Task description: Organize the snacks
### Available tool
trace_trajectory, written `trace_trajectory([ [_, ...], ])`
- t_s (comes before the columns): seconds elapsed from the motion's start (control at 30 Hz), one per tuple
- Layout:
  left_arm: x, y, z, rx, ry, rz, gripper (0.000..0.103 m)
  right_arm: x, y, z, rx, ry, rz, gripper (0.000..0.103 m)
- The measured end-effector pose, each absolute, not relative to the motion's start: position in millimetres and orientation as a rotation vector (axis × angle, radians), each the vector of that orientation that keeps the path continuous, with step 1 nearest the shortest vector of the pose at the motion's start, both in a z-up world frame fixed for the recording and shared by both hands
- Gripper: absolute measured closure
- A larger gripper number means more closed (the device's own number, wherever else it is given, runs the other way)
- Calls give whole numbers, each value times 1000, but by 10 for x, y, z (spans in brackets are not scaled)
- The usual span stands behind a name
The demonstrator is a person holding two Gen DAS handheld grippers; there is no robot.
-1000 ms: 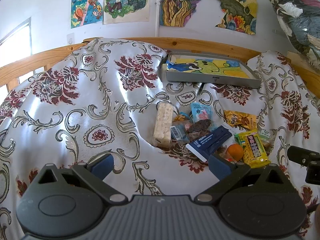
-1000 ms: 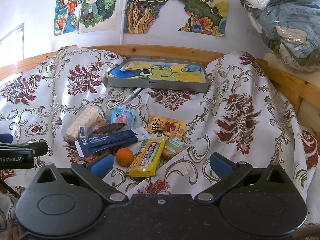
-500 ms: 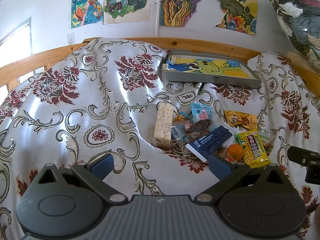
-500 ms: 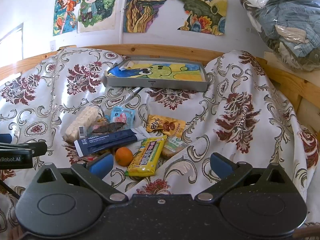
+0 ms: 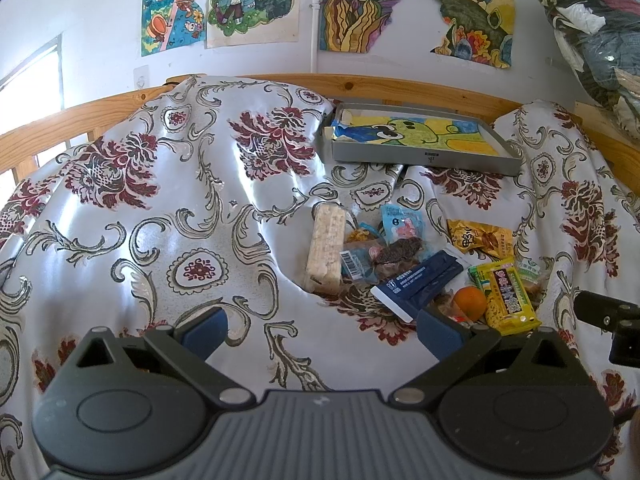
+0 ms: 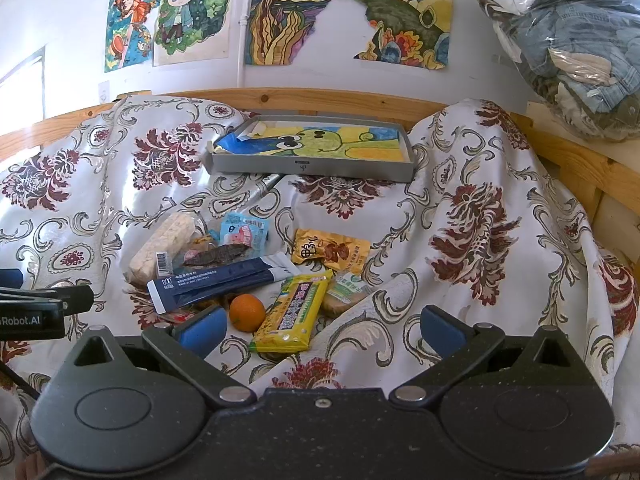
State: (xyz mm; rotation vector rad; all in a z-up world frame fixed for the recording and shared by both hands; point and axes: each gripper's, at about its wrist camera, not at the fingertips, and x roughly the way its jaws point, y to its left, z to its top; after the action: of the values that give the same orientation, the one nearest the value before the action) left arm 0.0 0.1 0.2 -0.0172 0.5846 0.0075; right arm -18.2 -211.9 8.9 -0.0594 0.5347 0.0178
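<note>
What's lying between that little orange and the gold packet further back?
In the right wrist view, the yellow snack bar lies between the orange and the gold packet, its far end reaching toward the packet.

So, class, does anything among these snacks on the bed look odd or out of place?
Yes. A small orange fruit lies loose among the wrapped snacks, beside the yellow packet. The snacks sit in a jumbled, overlapping heap, outside the grey tray.

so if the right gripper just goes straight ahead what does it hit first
Probably the yellow snack bar, lying between the open right gripper's fingers, with the orange just beside it. Depth is uncertain.
</note>
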Motion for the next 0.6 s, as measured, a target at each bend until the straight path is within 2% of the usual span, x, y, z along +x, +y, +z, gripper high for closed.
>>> trace_trajectory([
  [0.6,56,-31,-67,22,603,5,0,-143,-2168,82,-65,555,-32,1],
])
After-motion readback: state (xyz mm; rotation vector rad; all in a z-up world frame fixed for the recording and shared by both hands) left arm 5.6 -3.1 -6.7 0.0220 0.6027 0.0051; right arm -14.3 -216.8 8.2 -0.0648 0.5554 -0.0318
